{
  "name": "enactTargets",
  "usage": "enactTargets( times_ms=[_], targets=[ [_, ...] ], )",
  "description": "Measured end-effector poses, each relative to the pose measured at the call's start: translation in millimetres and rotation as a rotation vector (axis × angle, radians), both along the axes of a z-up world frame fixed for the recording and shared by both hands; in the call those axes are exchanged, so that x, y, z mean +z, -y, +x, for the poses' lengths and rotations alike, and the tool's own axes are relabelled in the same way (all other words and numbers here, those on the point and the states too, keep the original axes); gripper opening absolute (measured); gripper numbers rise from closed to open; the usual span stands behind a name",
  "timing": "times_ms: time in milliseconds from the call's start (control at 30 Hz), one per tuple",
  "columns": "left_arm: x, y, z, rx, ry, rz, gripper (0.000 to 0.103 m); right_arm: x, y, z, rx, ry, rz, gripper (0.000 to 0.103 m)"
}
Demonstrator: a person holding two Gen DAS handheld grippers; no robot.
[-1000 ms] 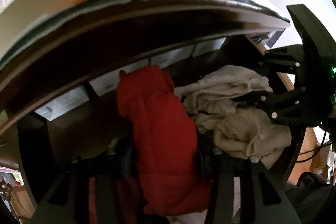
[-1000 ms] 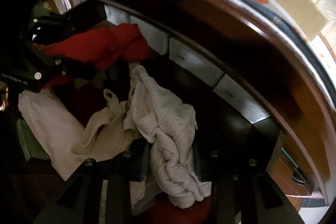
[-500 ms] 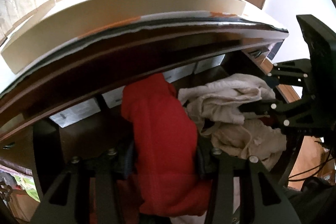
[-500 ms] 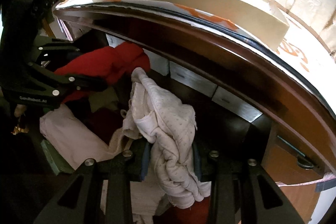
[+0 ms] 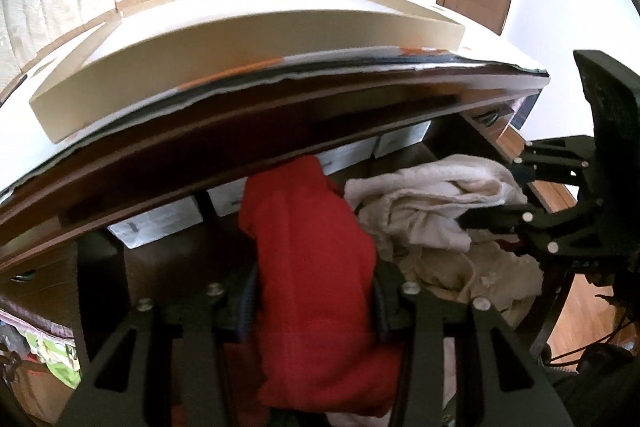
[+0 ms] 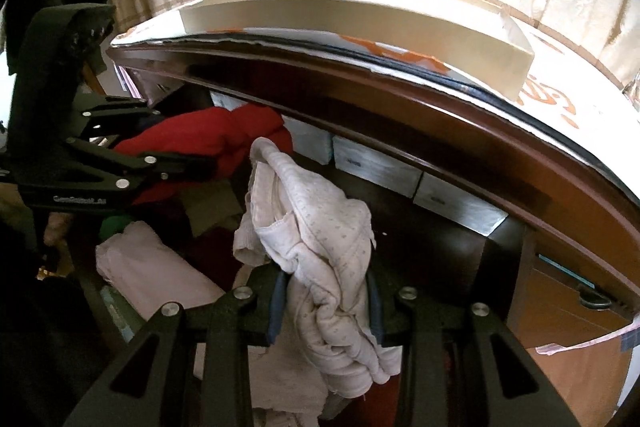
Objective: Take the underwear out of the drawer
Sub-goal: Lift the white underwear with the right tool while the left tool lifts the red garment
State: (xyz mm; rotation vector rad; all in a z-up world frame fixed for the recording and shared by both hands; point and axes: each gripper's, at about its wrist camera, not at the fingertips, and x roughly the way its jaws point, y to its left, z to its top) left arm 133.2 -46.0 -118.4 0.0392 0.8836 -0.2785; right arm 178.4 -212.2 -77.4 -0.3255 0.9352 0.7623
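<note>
**A:** So, status on the drawer [image 6: 460, 267]?

**B:** Both grippers loaded. Left gripper [image 5: 312, 291] is clamped on a red garment [image 5: 316, 267], which bulges up between the two fingers. Right gripper [image 6: 326, 291] is clamped on a pale dotted garment [image 6: 320, 227], bunched and drooping past the pads.

**A:** Clear of the drawer?

**B:** Not that I can confirm. Both pieces are lifted off the pile, but they hang over the open drawer, under the lip of the dresser top [image 6: 400, 115]. The red one's upper end sits right by that lip in the left view.

**A:** Anything left inside?

**B:** Yes. The right view shows a folded pale pink piece [image 6: 144, 267], something dark olive [image 6: 212, 203] and other dark fabric at the bottom. The left view shows a cream heap [image 5: 440, 219] beside the red one; the other gripper reaches into it, so part of that heap is the dotted piece held on the right.

**A:** Which of those is underwear?

**B:** Can't tell from here. Too crumpled and dim.

**A:** Progress call?

**B:** My read: grasp done, extraction roughly midway. What's left is to pull both bundles back and out past the drawer front, then set them down somewhere. A shallow cream tray [image 5: 240, 51] sits on the dresser top; I can't say whether that's the drop spot.

**A:** Risks?

**B:** Trailing fabric snagging on the lip, or dragging a neighbour out.
</note>
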Motion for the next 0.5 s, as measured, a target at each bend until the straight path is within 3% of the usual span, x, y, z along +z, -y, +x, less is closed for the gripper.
enactTargets(
  times_ms=[500],
  targets=[
    [8,-5,-20,0.025,0.041,-0.040,0.043,14,3,-8,-0.020,-0.004,0.078,0.036]
  ],
)
